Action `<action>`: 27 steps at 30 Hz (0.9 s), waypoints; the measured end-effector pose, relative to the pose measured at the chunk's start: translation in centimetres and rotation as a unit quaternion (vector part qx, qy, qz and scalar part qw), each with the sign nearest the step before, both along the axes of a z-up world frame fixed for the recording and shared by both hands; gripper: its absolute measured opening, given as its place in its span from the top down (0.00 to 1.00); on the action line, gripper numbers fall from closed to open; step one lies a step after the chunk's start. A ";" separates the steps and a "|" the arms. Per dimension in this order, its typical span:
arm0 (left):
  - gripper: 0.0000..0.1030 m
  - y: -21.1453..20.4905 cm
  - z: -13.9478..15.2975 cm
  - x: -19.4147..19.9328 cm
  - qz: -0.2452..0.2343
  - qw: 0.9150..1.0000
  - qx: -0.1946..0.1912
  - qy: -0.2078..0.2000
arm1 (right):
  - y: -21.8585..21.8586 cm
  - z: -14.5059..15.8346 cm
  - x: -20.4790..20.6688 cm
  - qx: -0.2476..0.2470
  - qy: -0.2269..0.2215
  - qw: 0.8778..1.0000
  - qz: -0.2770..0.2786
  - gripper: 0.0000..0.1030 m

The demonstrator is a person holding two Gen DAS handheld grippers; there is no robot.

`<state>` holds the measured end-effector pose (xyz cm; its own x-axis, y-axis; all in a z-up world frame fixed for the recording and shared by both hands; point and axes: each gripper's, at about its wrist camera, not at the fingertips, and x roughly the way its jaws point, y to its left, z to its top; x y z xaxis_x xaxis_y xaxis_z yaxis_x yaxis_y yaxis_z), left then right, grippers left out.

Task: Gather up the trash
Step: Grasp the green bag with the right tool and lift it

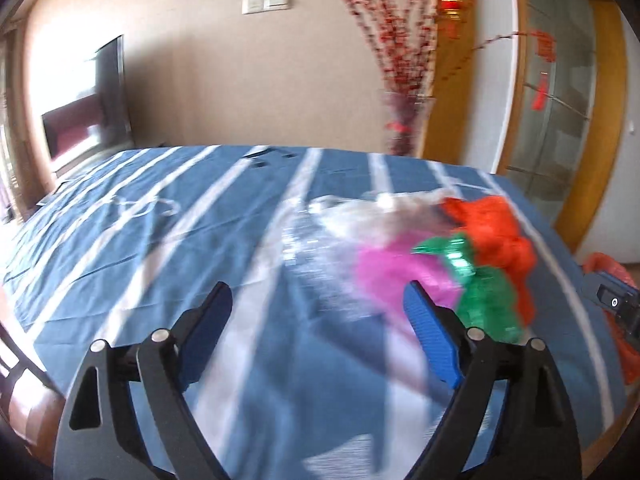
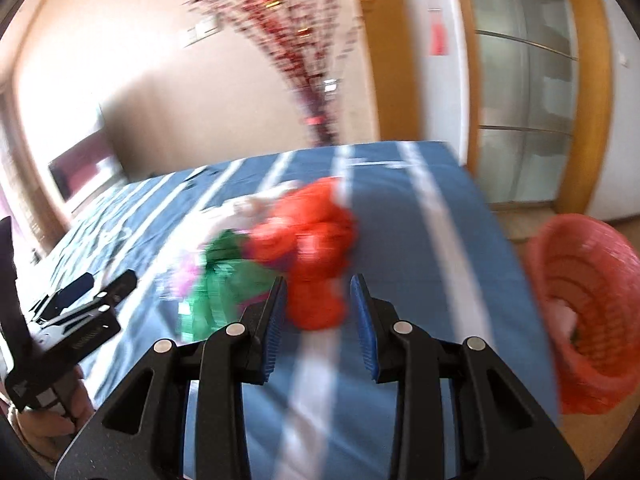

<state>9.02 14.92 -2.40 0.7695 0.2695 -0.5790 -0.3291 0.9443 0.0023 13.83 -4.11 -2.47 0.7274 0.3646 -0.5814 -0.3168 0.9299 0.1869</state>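
A pile of crumpled plastic bags lies on the blue striped tablecloth [image 1: 160,248]: an orange bag [image 1: 496,236] [image 2: 316,244], a green one [image 1: 484,288] [image 2: 224,284], a pink one [image 1: 396,268] and clear plastic [image 1: 332,224]. My left gripper [image 1: 320,308] is open and empty, just short of the pile's left side. My right gripper [image 2: 318,304] is open with the lower end of the orange bag between its fingers; the blur hides whether they touch it. The left gripper also shows in the right wrist view [image 2: 96,288].
An orange bin-liner-covered basket [image 2: 588,320] stands off the table's right edge; its edge shows in the left wrist view [image 1: 604,264]. A vase of red blossom branches [image 1: 404,128] stands behind the table. A wooden door frame and glass doors are at the right.
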 end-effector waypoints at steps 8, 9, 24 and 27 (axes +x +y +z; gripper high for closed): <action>0.17 3.5 -0.2 -1.3 0.026 1.000 -0.006 -0.004 | 5.9 -0.3 1.1 -0.006 0.005 0.999 0.048 0.68; 0.17 3.7 -0.3 -1.3 0.027 1.000 -0.007 -0.003 | 6.5 -0.3 1.2 -0.010 0.004 0.999 0.051 0.68; 0.17 4.3 -1.5 -0.8 0.019 0.999 -0.046 0.016 | 9.7 -2.3 2.3 -0.073 0.011 0.995 0.061 0.92; 0.17 3.7 -1.6 -0.6 0.007 0.999 -0.050 0.017 | 8.7 -1.9 1.9 -0.061 0.007 0.996 0.058 0.93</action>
<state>8.41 18.64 -4.05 0.7456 0.2207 -0.6288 -0.3444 0.9354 -0.0800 15.76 4.55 -4.37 0.6765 0.3721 -0.6355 -0.4214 0.9033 0.0803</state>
